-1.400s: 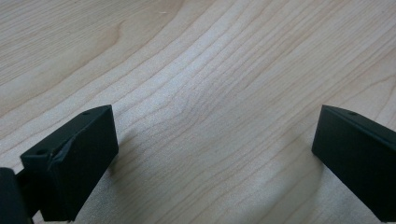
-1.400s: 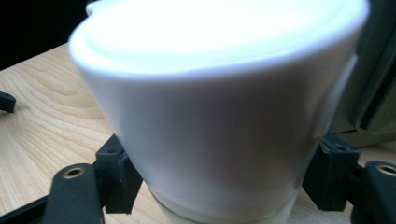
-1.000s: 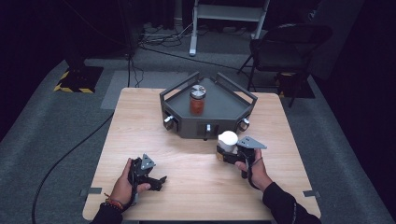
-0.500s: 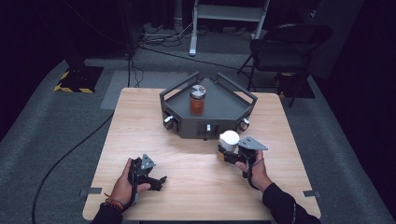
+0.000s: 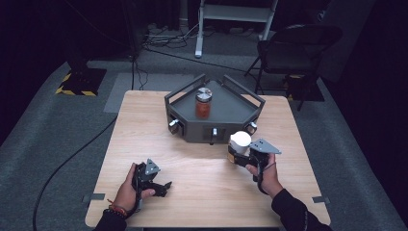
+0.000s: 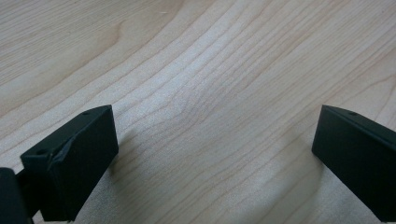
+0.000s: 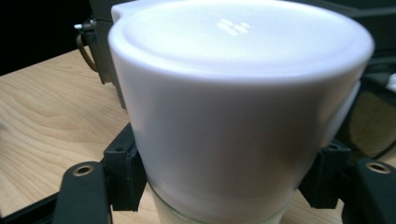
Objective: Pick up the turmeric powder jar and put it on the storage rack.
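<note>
White-lidded jar (image 5: pixel 239 142) stands upright, lid up (long axis vertical), clamped by the right gripper (image 5: pixel 240 158) on its sides.

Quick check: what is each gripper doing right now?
Left gripper: open, nothing between its jaws, low over the bare table.
Right gripper: closed on the white-lidded jar.

On the wooden table (image 5: pixel 202 192) there are two jars: one white-lidded jar (image 5: pixel 239 142) and one metal-lidded jar with red content (image 5: pixel 203 102). There is one dark tray (image 5: pixel 231 108), two hand-held grippers, and one folding chair (image 5: pixel 296 50) behind.
</note>
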### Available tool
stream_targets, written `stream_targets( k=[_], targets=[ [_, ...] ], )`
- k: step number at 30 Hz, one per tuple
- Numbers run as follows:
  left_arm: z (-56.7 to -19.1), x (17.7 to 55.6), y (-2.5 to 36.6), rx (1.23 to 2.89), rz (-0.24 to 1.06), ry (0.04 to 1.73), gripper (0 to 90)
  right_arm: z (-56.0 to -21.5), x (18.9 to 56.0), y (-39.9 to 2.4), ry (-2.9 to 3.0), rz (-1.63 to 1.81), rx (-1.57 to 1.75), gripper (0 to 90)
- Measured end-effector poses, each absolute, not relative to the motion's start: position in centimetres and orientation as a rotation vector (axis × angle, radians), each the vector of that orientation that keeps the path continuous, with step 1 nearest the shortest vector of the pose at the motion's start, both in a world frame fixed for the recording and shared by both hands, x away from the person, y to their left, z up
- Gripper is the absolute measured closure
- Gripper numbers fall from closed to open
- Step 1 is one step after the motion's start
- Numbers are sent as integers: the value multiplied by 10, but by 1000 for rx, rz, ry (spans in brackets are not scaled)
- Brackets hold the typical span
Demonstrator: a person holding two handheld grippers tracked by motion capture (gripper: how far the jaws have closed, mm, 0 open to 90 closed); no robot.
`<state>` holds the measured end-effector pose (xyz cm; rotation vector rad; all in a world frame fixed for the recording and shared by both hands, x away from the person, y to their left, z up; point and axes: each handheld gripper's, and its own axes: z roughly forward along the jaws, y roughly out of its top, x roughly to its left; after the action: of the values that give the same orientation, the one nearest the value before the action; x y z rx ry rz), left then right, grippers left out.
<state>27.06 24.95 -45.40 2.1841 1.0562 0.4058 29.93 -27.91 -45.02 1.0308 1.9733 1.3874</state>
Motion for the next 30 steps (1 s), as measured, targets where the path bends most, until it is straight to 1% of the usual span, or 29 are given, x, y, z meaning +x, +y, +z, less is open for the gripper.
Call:
stream_targets(
  k=[14, 30],
  targets=[
    [-454, 271, 249, 2183, 406, 1057, 4, -419, 296, -282, 1970, 1375, 1019, 301],
    [-454, 271, 250, 2184, 406, 1056, 4, -376, 298, -276, 1934, 1372, 1024, 301]
  ],
)
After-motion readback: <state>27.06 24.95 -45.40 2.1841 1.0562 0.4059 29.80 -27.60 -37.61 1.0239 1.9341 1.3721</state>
